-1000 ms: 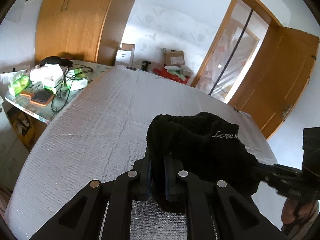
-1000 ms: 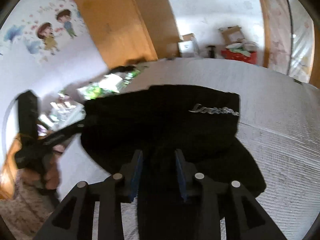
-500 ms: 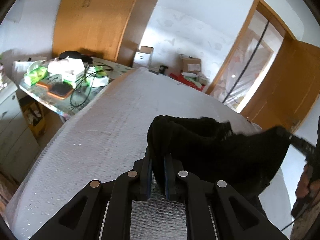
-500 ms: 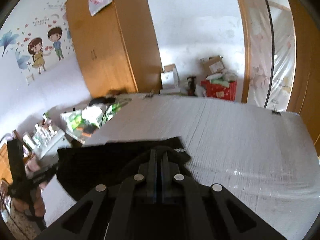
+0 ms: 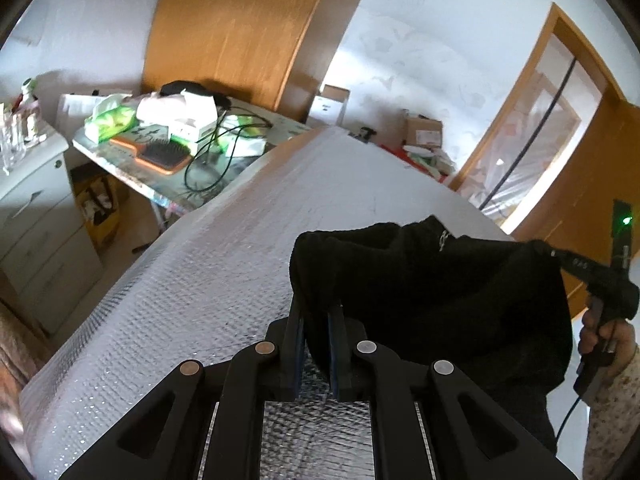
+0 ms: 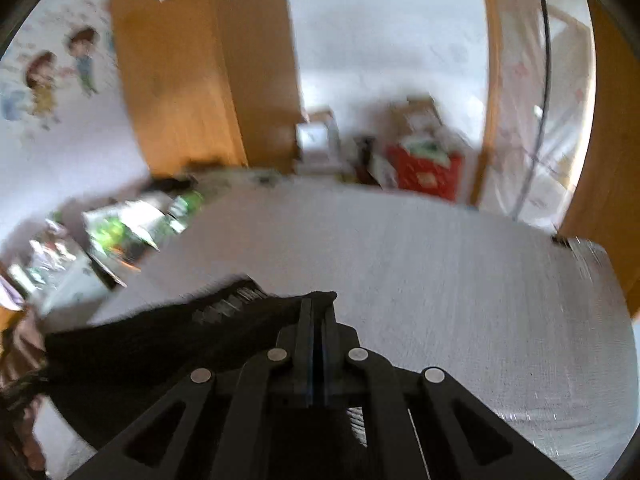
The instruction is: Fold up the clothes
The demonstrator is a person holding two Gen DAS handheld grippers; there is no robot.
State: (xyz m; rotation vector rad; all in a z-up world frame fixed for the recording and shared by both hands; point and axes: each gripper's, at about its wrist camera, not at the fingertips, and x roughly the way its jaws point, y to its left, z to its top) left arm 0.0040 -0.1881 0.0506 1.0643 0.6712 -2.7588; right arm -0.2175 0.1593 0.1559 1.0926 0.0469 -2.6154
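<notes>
Seen first through the left wrist camera, the left gripper [image 5: 316, 312] has its jaws pressed narrowly onto one bunched edge of a black soft-knit garment [image 5: 432, 280], which hangs lifted above the bed with its silvery quilted cover [image 5: 224, 248]. From that pinch the garment stretches to the right, where its far corner is caught in the right gripper [image 5: 548, 250], a black handheld tool with a green light above it. A hand [image 5: 604, 336] in a speckled sleeve grips that tool's handle, below and right of the garment. A small pale emblem shows on the cloth near its upper edge. Left of the garment, beyond the bed's edge, stands a cluttered side surface [image 5: 132, 168] carrying an orange-framed hairbrush [image 5: 164, 156], green packets, white boxes and black cables. Behind it rises a tall wooden wardrobe [image 5: 240, 28], and to the right of the garment an open wooden door.

Next, the right wrist camera, which is badly motion-blurred. The right gripper [image 6: 318, 312] has its jaws nearly together, nipping a thin corner of the garment [image 6: 152, 344]. The cloth runs from there leftward and downward in a dark band above the bed [image 6: 440, 264]. At its far left end something dark holds it, too smeared to make out. Beyond the garment sit the wardrobe [image 6: 192, 72], a red box on the floor, and cartoon wall stickers.
</notes>
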